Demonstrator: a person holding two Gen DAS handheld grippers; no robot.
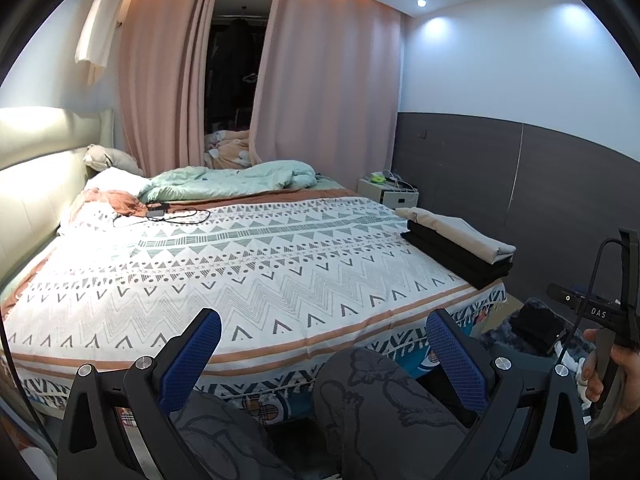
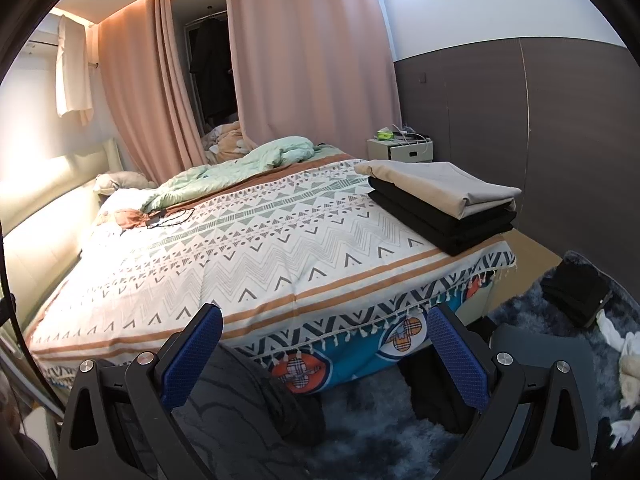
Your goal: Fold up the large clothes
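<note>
Two garments already folded and stacked point(image 2: 444, 204) at the bed's right foot corner: beige piece on top, black beneath, edges roughly squared. Unfolded clothes apparently on the floor: dark heap point(image 2: 576, 292) on the shaggy rug point(image 2: 372, 440) right of the bed, white items at the far right edge. Patterned bedspread point(image 1: 240, 264) bare across its middle, so usable as the folding surface. Green duvet point(image 1: 240, 180) and a cable point(image 1: 176, 216) near the headboard, well apart from the working area.

Left gripper point(image 1: 324, 344) spread wide, nothing between the blue pads point(image 1: 192, 360). Right gripper point(image 2: 326, 340) likewise spread and empty; right hand point(image 1: 616, 368) visible on its handle in the left view.

Judged step: fetch next garment. Best done by pinching at the shoulders or waistband with both claws, lifting clear of the rug, shaking flat, then laying centred on the bedspread, short of the finished stack.
</note>
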